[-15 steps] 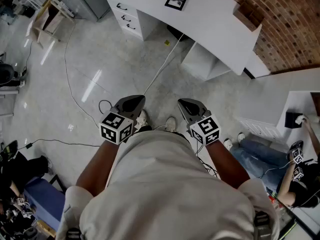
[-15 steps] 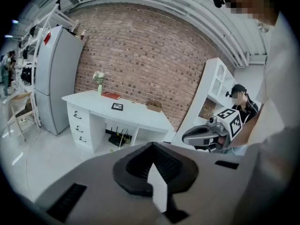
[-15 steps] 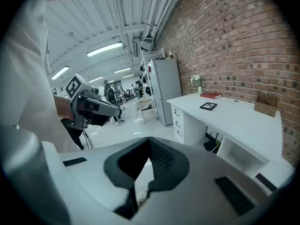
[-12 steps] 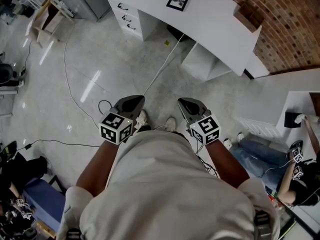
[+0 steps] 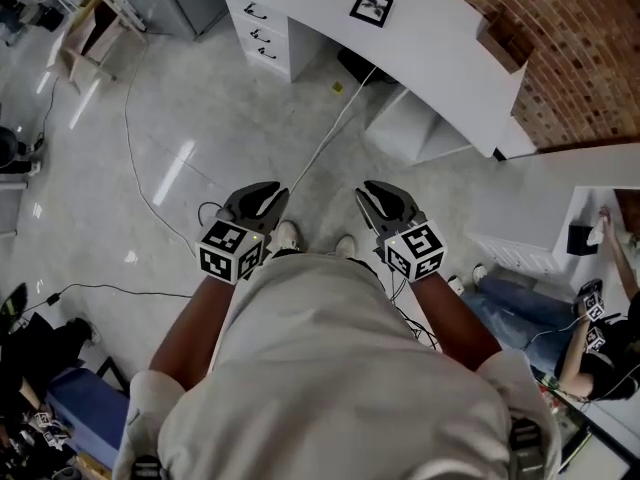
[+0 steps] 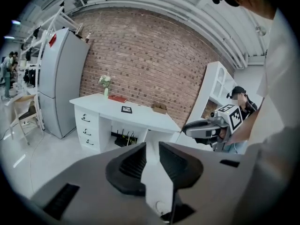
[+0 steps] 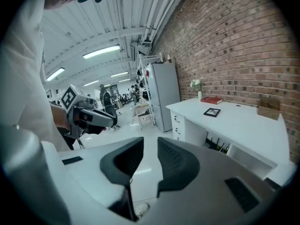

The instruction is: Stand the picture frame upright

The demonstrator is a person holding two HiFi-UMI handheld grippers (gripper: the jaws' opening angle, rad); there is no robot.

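Picture frame [image 5: 372, 6]: lying flat on white desk [image 5: 450, 58], untouched, well apart from both grippers. Left gripper [image 5: 258, 194] and right gripper [image 5: 385, 197]: jaws narrowly parted, empty. Approach, grasp and standing all outstanding.

White desk [image 5: 440, 58], picture frame [image 5: 372, 7] lying flat on top, cardboard box [image 5: 503, 40] near one end, red book [image 7: 211, 100] at the other

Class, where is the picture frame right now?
Head view, top centre: the picture frame lies flat on the white desk, near a red book and a cardboard box.
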